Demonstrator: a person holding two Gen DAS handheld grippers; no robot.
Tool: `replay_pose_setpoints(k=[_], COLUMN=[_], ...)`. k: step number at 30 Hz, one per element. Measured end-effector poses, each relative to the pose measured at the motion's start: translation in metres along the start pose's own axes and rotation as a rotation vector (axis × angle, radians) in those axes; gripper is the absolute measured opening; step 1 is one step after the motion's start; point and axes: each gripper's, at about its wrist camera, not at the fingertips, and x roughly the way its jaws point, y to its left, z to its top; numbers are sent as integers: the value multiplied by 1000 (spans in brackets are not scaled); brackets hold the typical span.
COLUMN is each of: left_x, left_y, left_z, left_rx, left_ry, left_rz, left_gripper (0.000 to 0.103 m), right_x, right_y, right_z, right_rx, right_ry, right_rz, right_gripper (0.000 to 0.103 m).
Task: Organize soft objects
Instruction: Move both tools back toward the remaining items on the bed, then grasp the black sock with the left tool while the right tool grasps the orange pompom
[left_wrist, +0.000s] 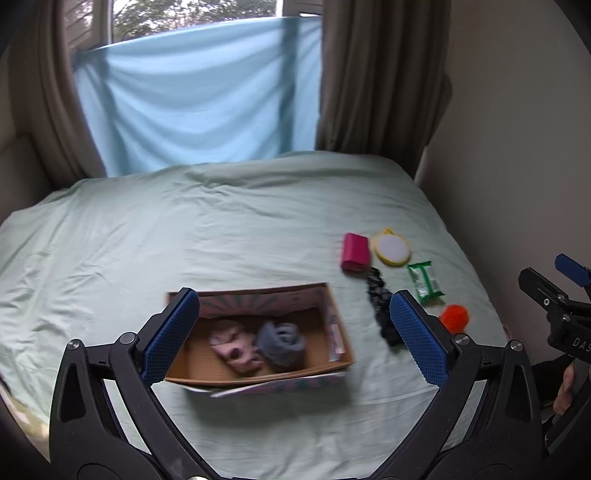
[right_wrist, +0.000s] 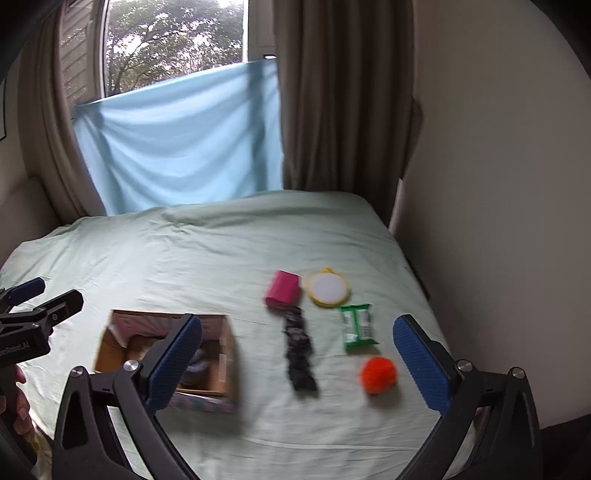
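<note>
An open cardboard box (left_wrist: 334, 334) (right_wrist: 231, 354) sits on the bed and holds a pink soft item (left_wrist: 234, 347) and a grey soft item (left_wrist: 280, 341). To its right lie a black scrunchie-like strip (left_wrist: 378, 306) (right_wrist: 299, 354), an orange pom-pom (left_wrist: 455, 317) (right_wrist: 378, 373), a green packet (left_wrist: 424, 282) (right_wrist: 357, 326), a pink block (left_wrist: 354, 252) (right_wrist: 283, 290) and a round yellow-rimmed mirror (left_wrist: 391, 247) (right_wrist: 328, 287). My left gripper (left_wrist: 293, 338) is open and empty above the box. My right gripper (right_wrist: 297, 363) is open and empty above the black strip.
The bed has a pale green sheet (left_wrist: 184, 229) (right_wrist: 166, 258). A wall (right_wrist: 498, 184) runs along the bed's right side. Brown curtains (left_wrist: 376, 74) and a light blue cloth (left_wrist: 199, 110) hang behind the bed.
</note>
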Motion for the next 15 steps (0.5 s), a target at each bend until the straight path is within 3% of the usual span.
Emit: replay_pose_setpoints(k=[7, 15], left_x=[49, 129], left_y=[-84, -161], left_z=[-18, -65], left_rx=[0, 58], left_ry=[35, 100], left_rz=[-49, -108], left_gripper=[103, 103], right_x=[48, 117], right_y=[-78, -128], right_z=[-25, -70], right_rx=[-19, -6], right_ry=[61, 122], right_rz=[3, 4], right_gripper=[103, 103])
